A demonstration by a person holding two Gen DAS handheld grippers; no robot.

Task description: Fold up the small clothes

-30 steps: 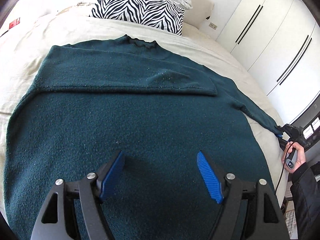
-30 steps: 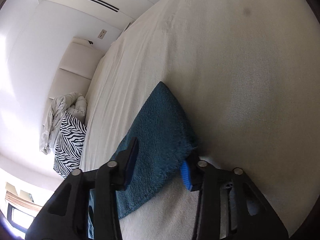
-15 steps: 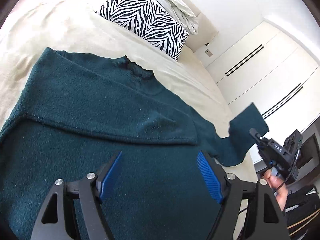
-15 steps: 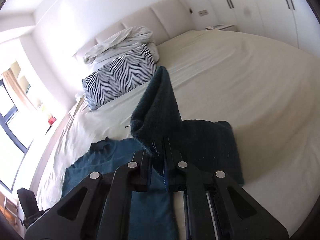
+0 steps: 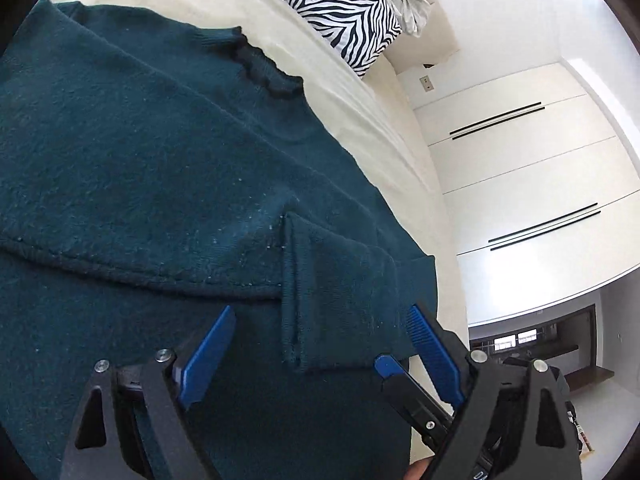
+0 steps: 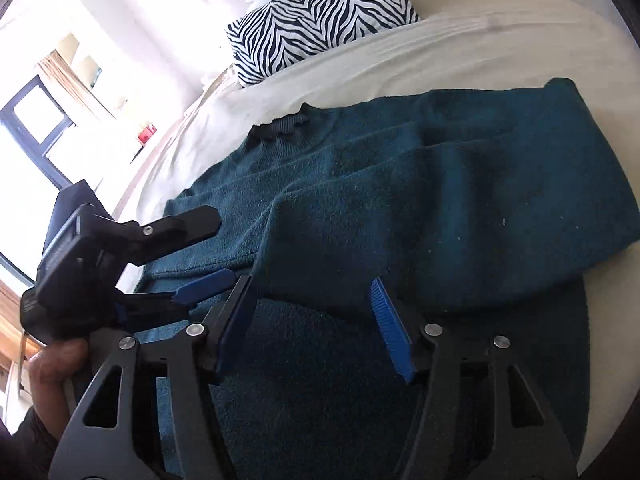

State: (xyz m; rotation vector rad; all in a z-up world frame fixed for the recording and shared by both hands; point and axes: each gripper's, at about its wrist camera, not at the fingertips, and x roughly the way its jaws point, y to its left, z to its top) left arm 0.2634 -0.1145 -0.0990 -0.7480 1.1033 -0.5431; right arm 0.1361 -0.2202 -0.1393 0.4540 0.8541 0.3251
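A dark teal knitted sweater [image 5: 168,168] is spread flat on a cream-covered bed [image 5: 224,8], its ruffled collar [image 5: 264,68] turned toward a zebra-striped pillow [image 5: 340,4] at the head of the bed. One sleeve is laid across the chest, its hem line visible as a ridge. The other sleeve [image 6: 400,216] is folded inward over the body, and its cuff [image 5: 296,288] is seen lying just ahead of the left tongs [image 5: 320,344].

The left tongs are held above the sweater's lower body; their jaws are opening and nothing is caught between the blue pads. The right tongs [image 6: 312,320] are seen above the folded sleeve, their jaws opening too, with cloth below them but not pinched. A hand [image 6: 52,372] is visible at the left edge of the right wrist view, holding the left tongs.

A second ago the far sleeve was stretched out to the bed's edge, clamped at the cuff by the right tongs; half a second ago it was carried in the air. It is now released on the sweater, and the two tongs are brought close together. White wardrobe doors [image 5: 520,184] are seen beyond the bed.
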